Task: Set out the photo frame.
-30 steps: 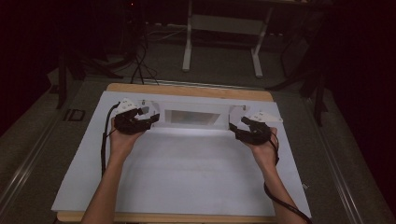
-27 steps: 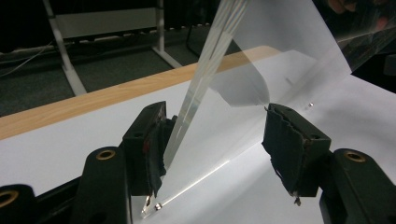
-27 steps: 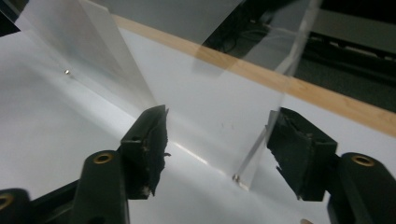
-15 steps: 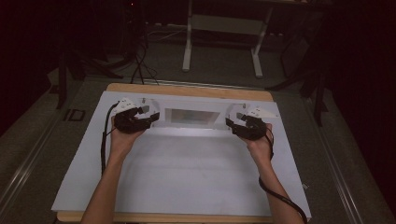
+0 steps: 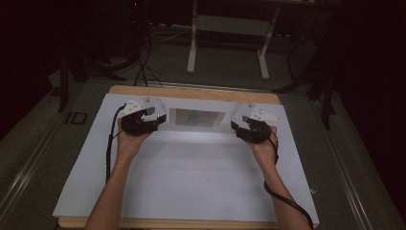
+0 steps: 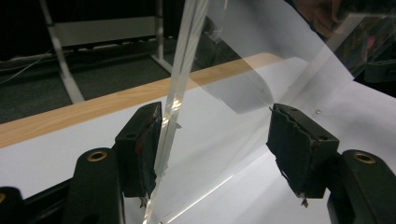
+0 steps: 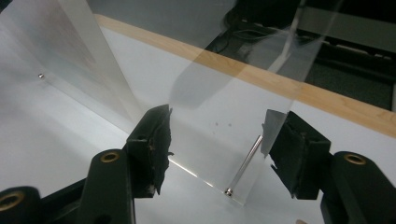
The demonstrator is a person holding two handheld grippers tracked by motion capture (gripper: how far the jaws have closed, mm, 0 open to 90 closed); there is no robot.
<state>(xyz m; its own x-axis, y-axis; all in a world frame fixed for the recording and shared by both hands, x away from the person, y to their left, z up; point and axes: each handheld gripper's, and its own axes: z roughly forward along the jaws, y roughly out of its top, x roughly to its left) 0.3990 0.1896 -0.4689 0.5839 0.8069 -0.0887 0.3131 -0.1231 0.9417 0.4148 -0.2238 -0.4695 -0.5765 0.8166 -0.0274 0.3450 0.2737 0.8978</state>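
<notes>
Standing at the far middle of the white sheet (image 5: 191, 177) is one clear acrylic box (image 5: 197, 118), between two grippers. The left gripper (image 5: 154, 122) has just been opening, jaws wide apart around an end wall; the right gripper (image 5: 238, 125) likewise gapes around its wall, pads apparently not pressing. One wooden table (image 5: 191, 92), grey floor, one white stand (image 5: 227, 26) behind in a dark room.
</notes>
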